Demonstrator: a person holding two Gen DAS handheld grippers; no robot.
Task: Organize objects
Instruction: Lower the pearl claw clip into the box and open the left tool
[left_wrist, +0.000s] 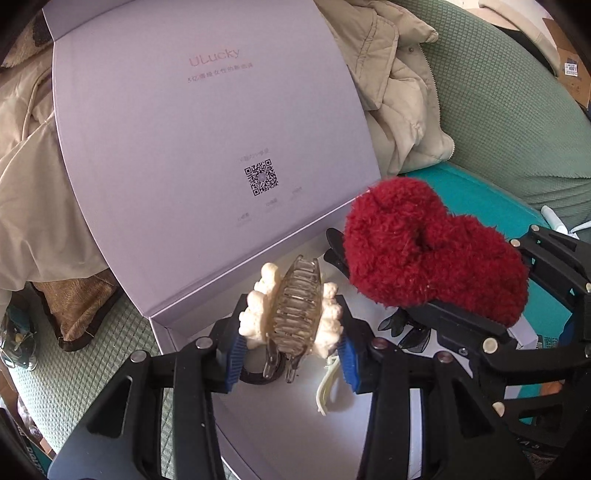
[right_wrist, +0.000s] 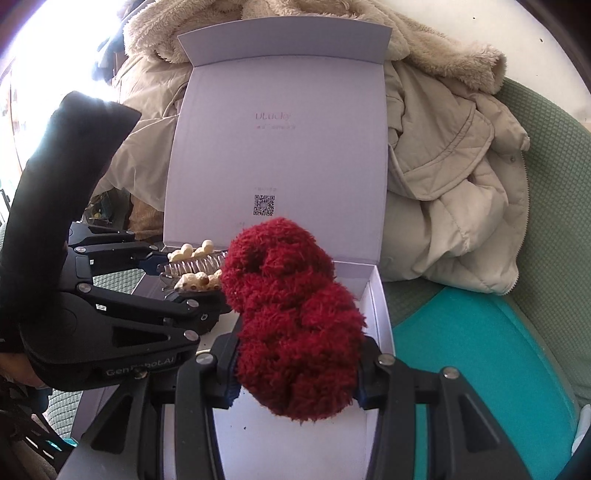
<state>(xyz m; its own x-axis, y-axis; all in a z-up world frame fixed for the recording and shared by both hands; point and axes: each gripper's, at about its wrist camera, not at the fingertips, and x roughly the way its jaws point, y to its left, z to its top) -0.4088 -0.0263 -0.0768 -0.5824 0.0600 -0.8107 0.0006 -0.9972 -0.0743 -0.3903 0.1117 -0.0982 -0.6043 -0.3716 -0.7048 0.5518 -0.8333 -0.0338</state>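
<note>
My left gripper (left_wrist: 293, 350) is shut on a clear hair claw clip with cream beads (left_wrist: 295, 314), held over the open lilac box (left_wrist: 192, 325). The same clip (right_wrist: 195, 271) and the left gripper (right_wrist: 177, 277) show at left in the right wrist view. My right gripper (right_wrist: 295, 376) is shut on a fluffy red scrunchie (right_wrist: 291, 317), also above the box's white floor (right_wrist: 291, 446). That scrunchie (left_wrist: 432, 247) sits to the right of the clip in the left wrist view. The box lid (left_wrist: 207, 122) stands up behind both. Inside lie a dark hair ring (left_wrist: 258, 376), a cream clip (left_wrist: 327, 387) and dark clips (left_wrist: 406, 328).
A beige padded coat (right_wrist: 450, 177) is heaped behind and to the right of the box on a green quilted sofa (left_wrist: 509, 122). A teal cushion (right_wrist: 480, 362) lies to the right. A brown cushion (left_wrist: 74, 306) sits left of the box. A dark sleeve (right_wrist: 62, 177) holds the left gripper.
</note>
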